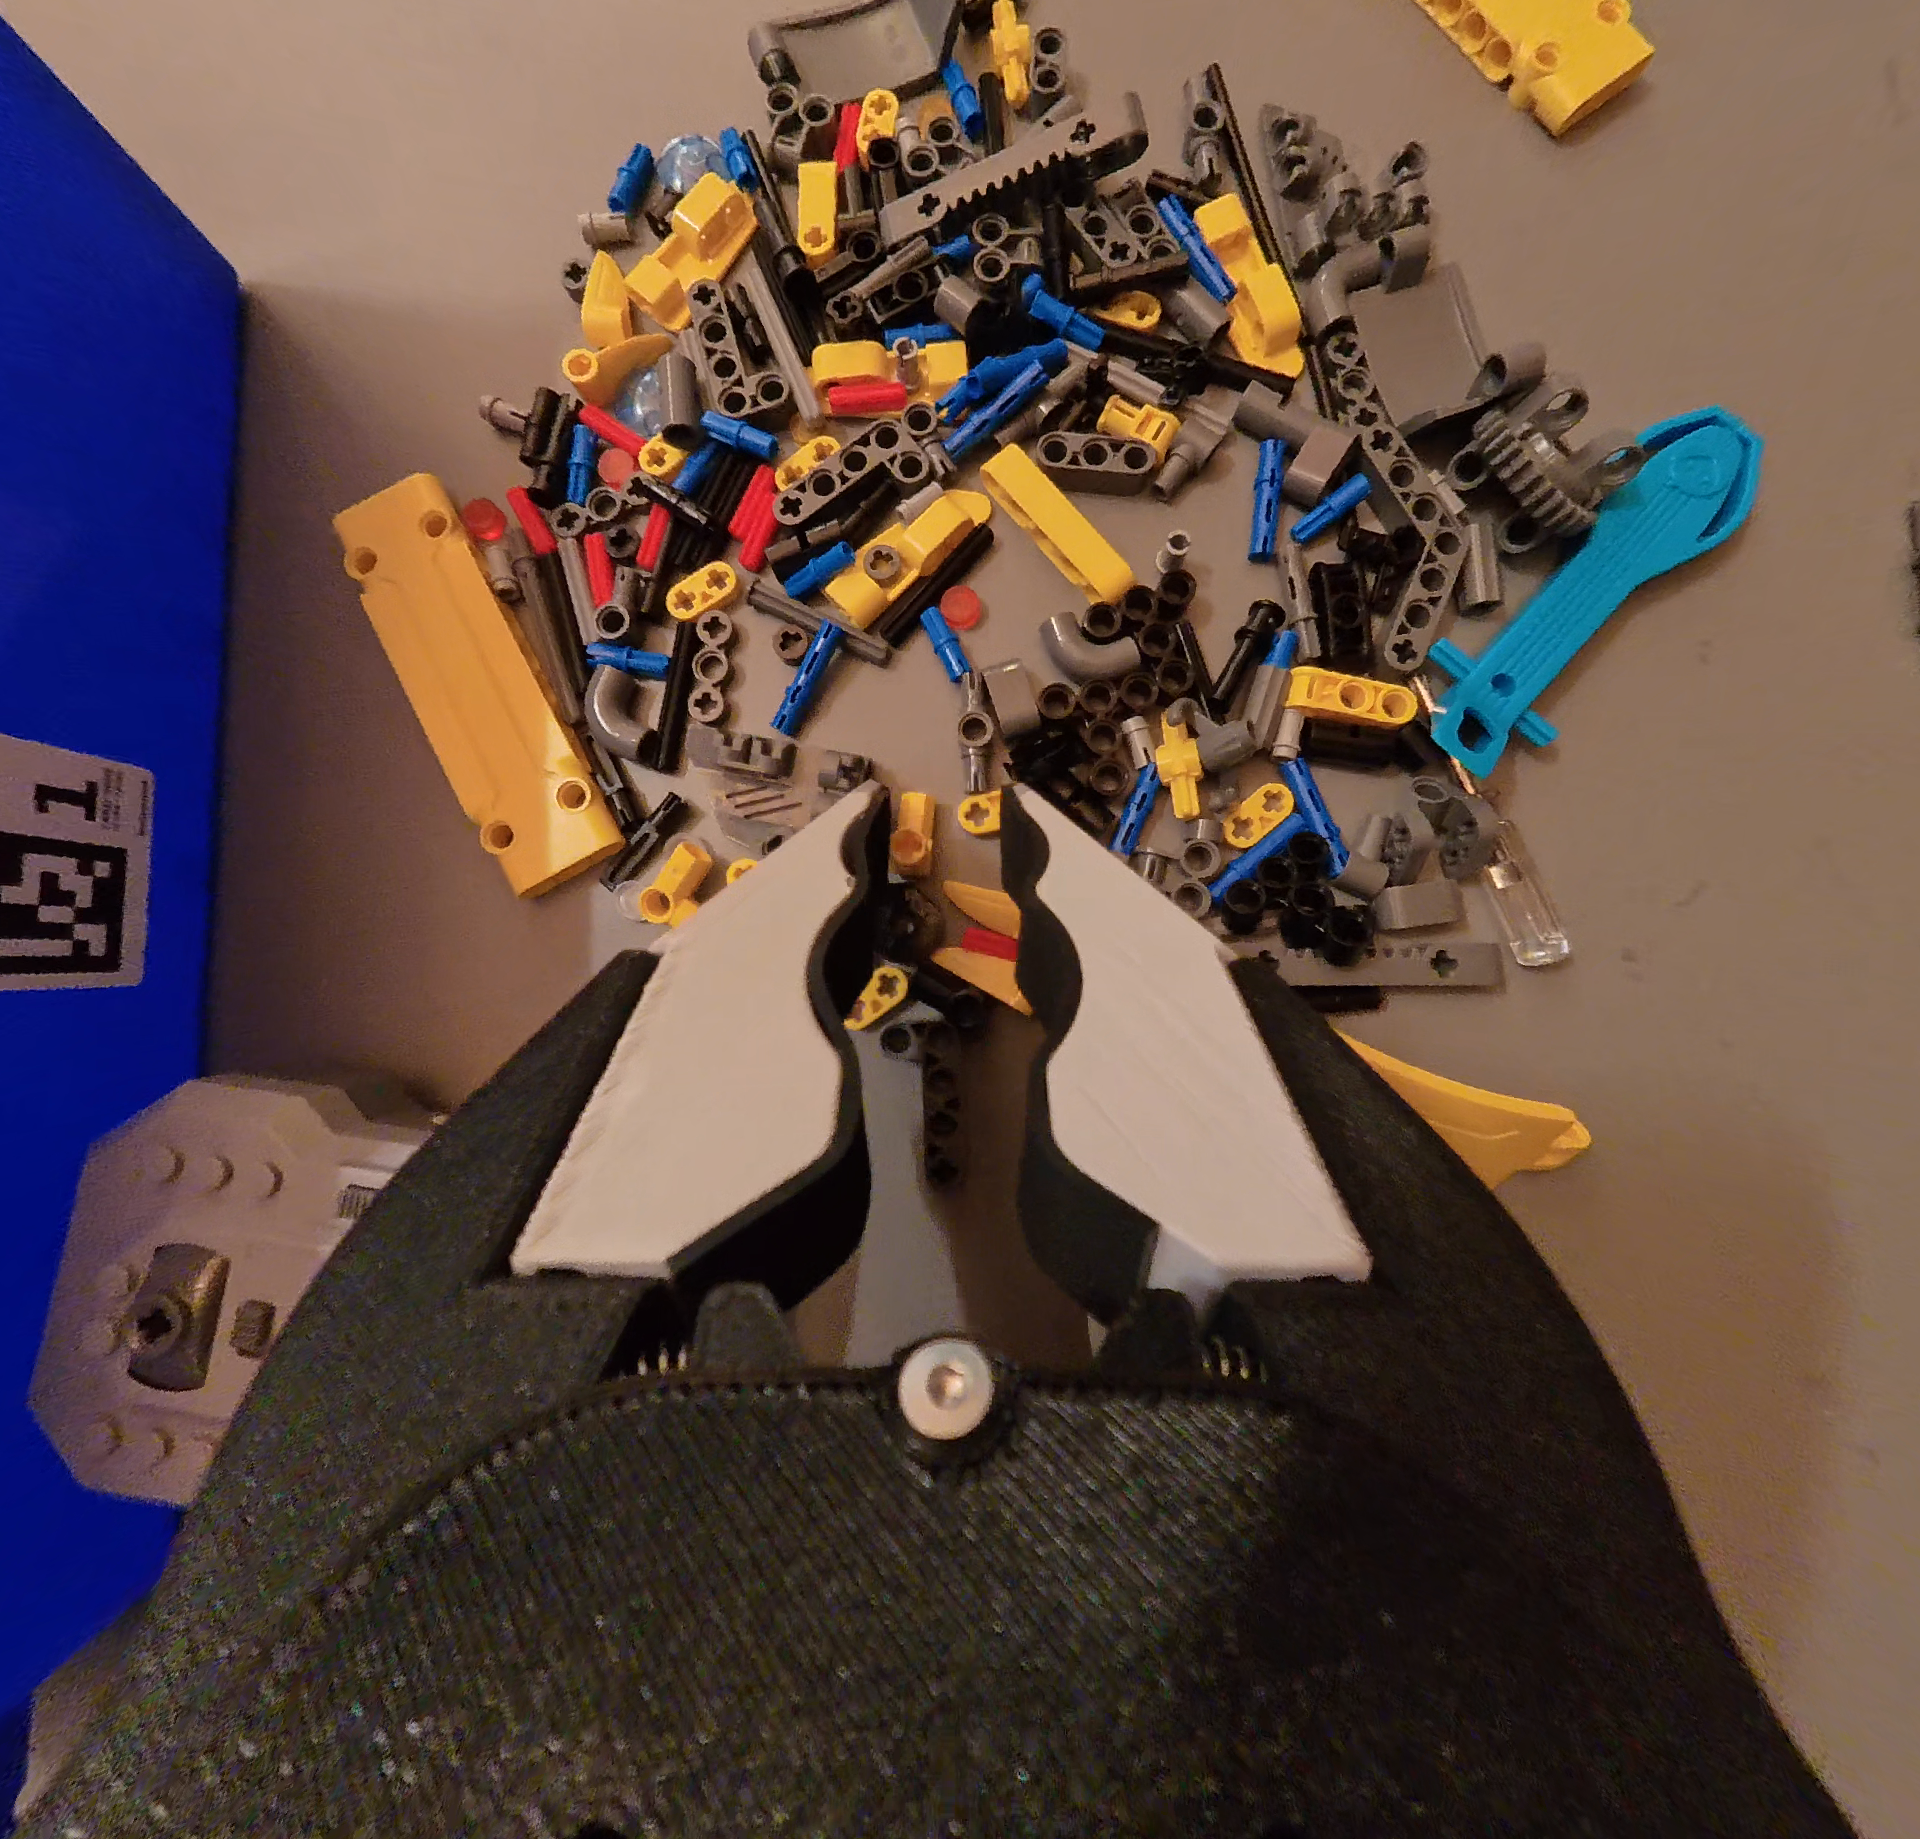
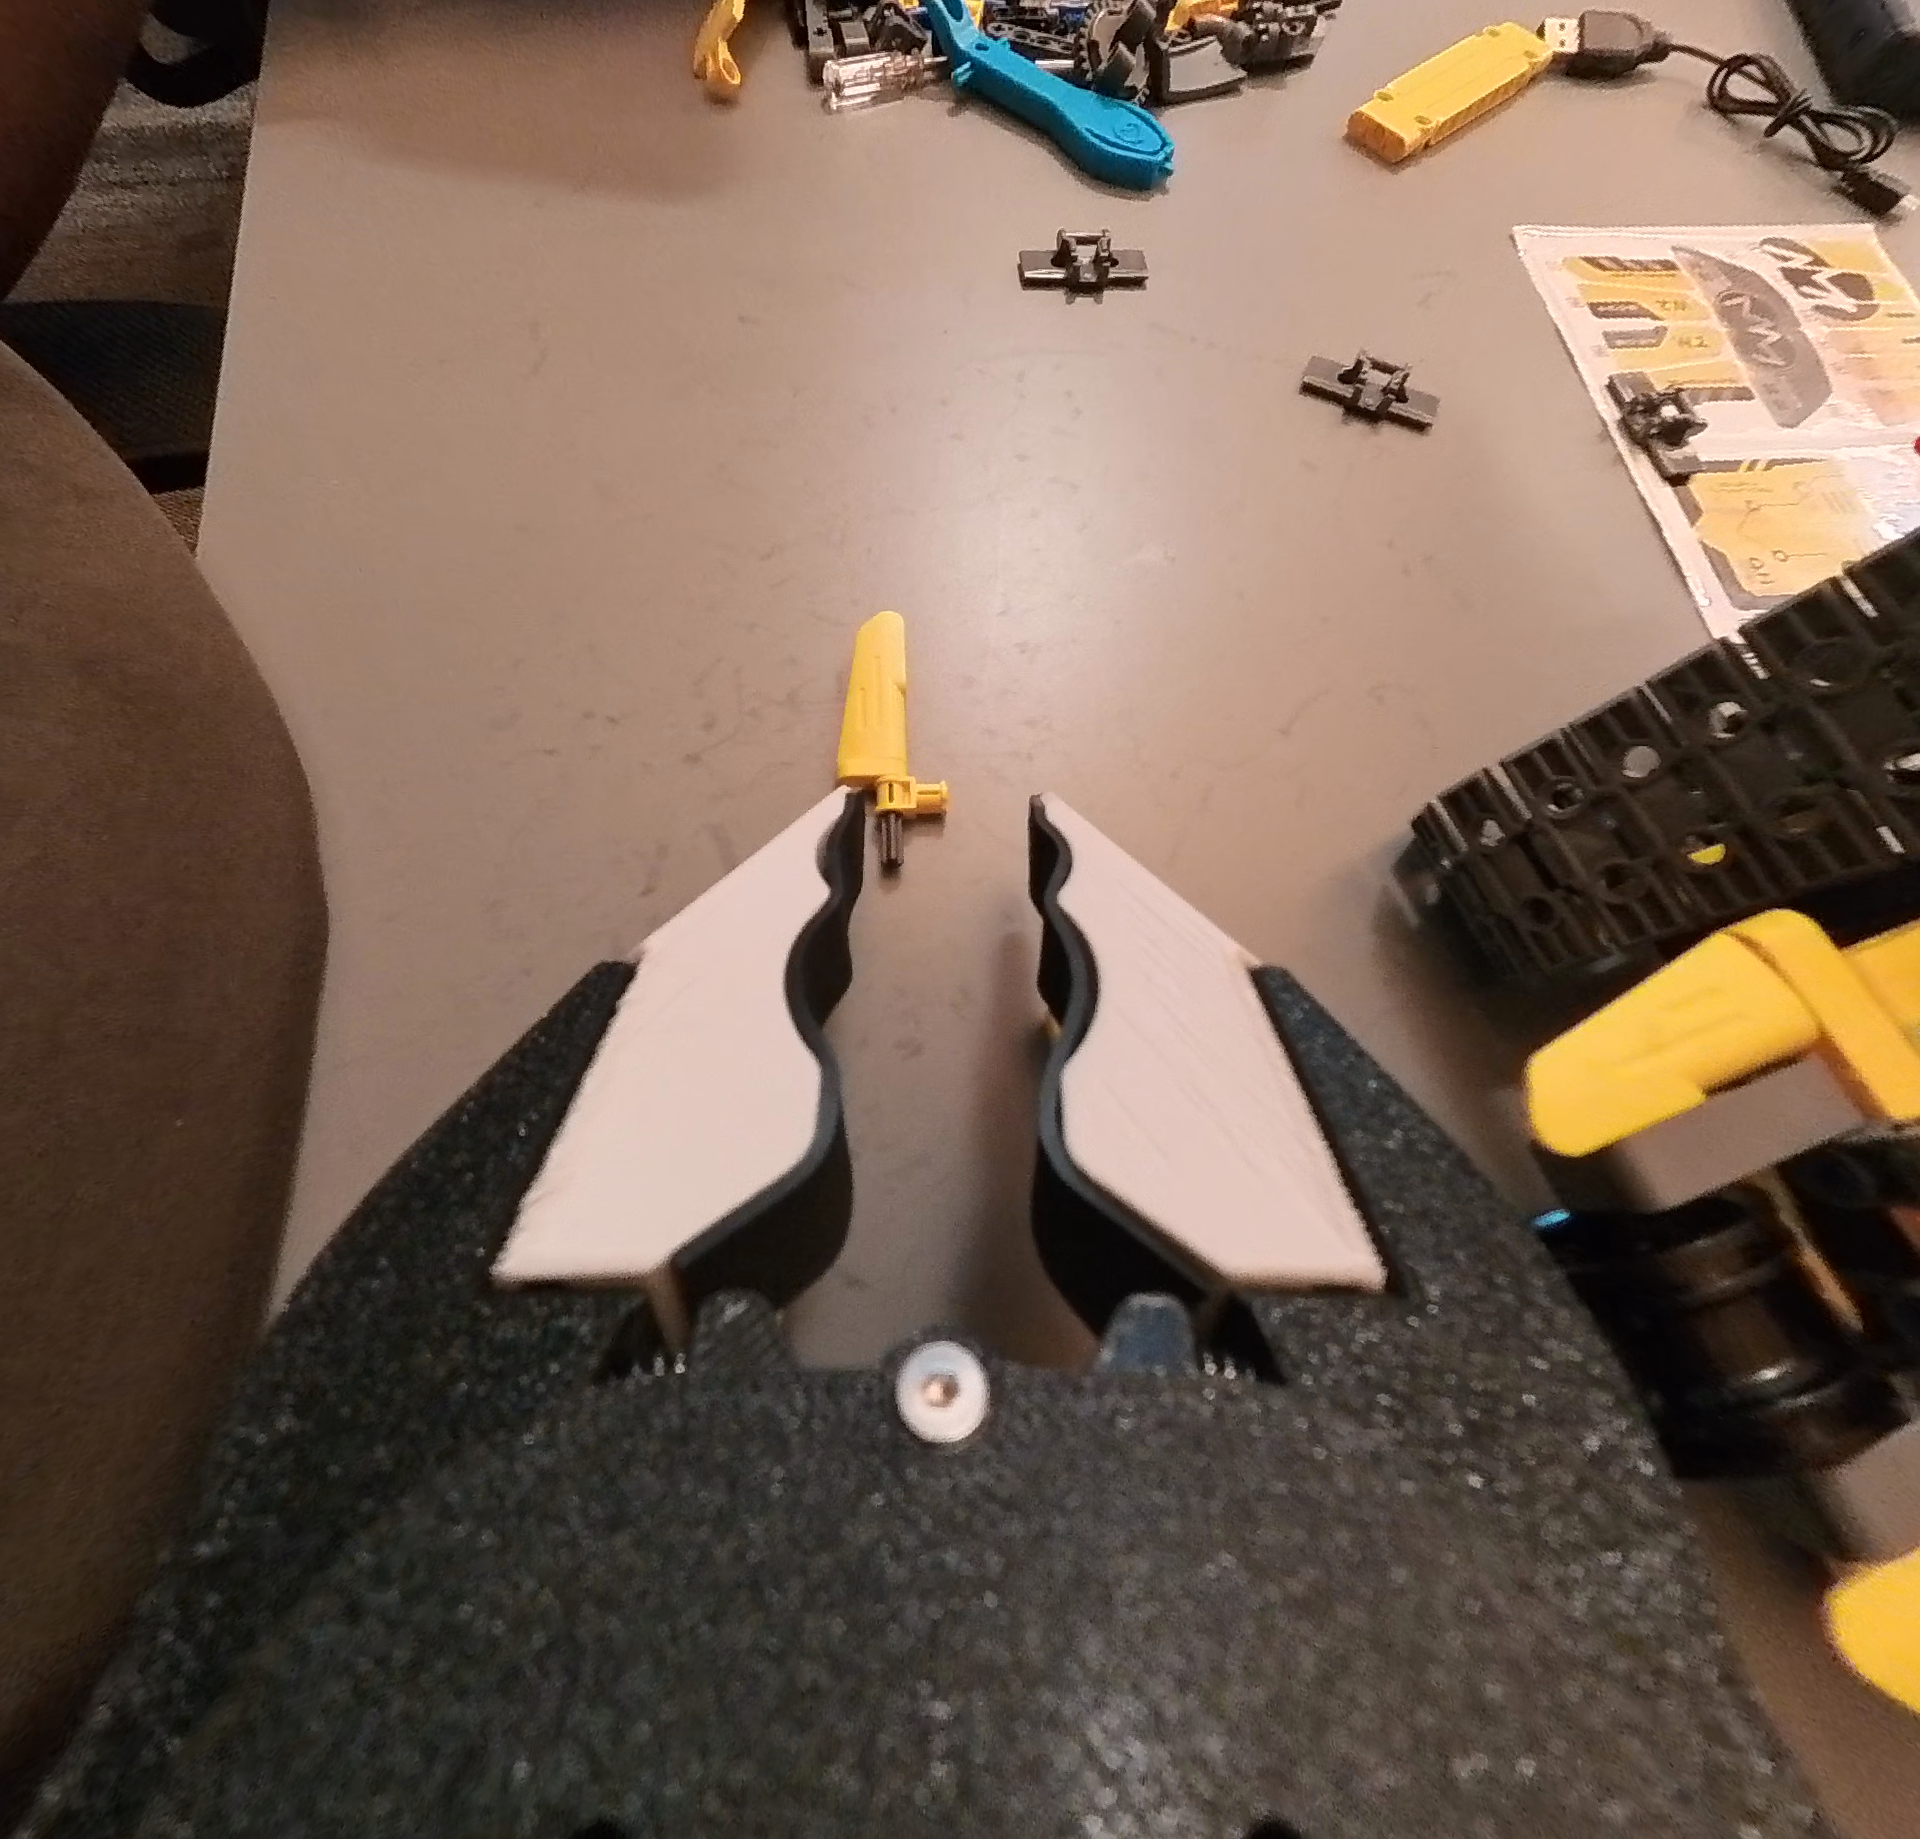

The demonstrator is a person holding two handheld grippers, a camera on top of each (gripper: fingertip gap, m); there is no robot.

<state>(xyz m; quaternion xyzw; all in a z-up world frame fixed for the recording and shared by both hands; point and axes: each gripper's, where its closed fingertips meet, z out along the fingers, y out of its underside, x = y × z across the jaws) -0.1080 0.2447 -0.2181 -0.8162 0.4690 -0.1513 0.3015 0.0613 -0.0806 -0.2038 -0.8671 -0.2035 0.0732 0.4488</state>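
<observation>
Right gripper [image 2: 945, 802], jaws spread and empty, sits low over the table [image 2: 623, 439]; a yellow piece [image 2: 876, 703] lies just ahead of its left fingertip, long axis pointing away. Left gripper [image 1: 943, 802] (narrowly parted, empty) hovers over the pile [image 1: 987, 439].

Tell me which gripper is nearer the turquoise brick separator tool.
Left. The left gripper hangs open over the near edge of the parts pile, with the turquoise separator on the pile's far right side. The right gripper sits far back across bare table from it.
</observation>
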